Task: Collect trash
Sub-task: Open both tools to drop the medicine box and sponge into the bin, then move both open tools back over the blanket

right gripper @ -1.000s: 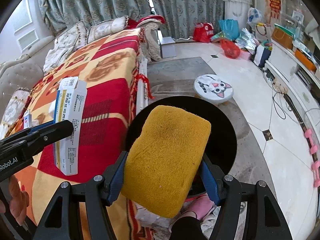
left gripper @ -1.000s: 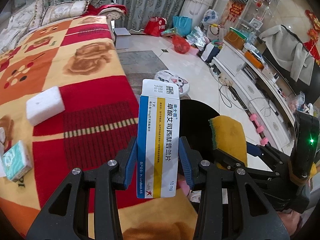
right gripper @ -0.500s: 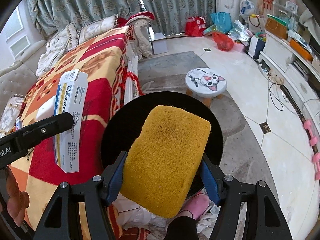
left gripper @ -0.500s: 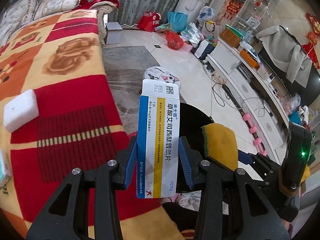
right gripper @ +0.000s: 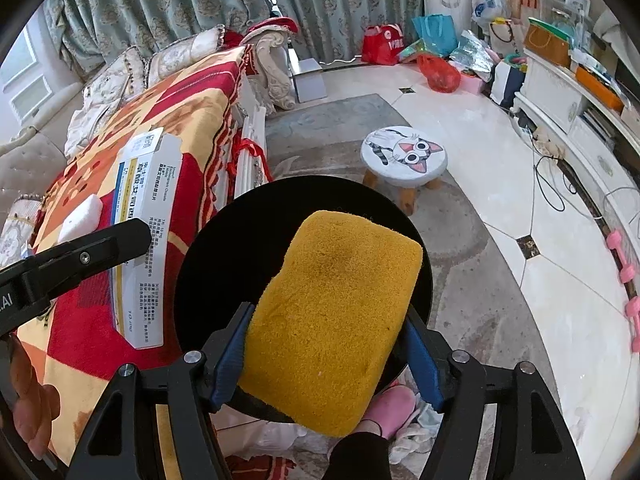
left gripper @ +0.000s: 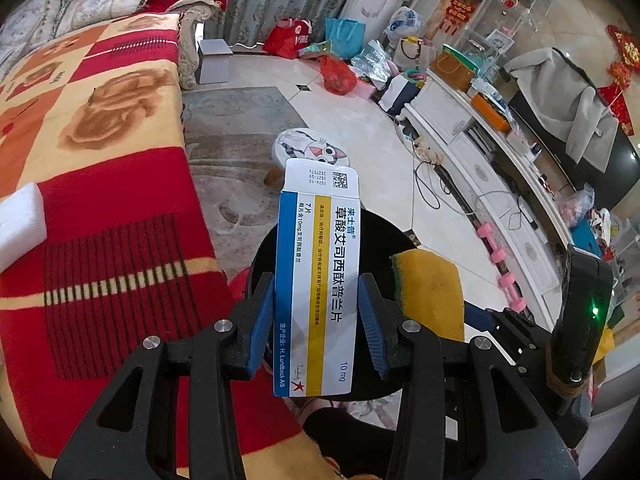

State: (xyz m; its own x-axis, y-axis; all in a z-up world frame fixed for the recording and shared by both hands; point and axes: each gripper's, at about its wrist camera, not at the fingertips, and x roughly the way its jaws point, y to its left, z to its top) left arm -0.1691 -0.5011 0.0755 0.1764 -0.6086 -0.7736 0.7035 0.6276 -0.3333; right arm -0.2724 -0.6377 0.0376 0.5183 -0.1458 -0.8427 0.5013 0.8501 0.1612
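Note:
My left gripper [left gripper: 316, 282] is shut on a white, blue and yellow medicine box [left gripper: 320, 240], held upright above the near-left rim of a round black bin [left gripper: 384, 236]. In the right wrist view the same box [right gripper: 148, 220] hangs at the sofa's edge, left of the bin [right gripper: 224, 248]. My right gripper [right gripper: 330, 312] holds a yellow sponge [right gripper: 344, 272] over the bin's mouth. Its jaws are opening, and the sponge still sits between the blue pads, touching both. In the left wrist view the sponge [left gripper: 428, 288] shows its green edge.
A sofa under a red and orange blanket [left gripper: 100, 208] fills the left, with a white foam block [left gripper: 20, 220] on it. A cat-face stool [right gripper: 404, 154] stands beyond the bin. A pink slipper [right gripper: 390, 404] is beside the bin. Bags and a white cabinet line the far side.
Both grippers have moved off the sofa toward the black bin, which now lies under the sponge and beside the box. Both objects stay in their jaws.

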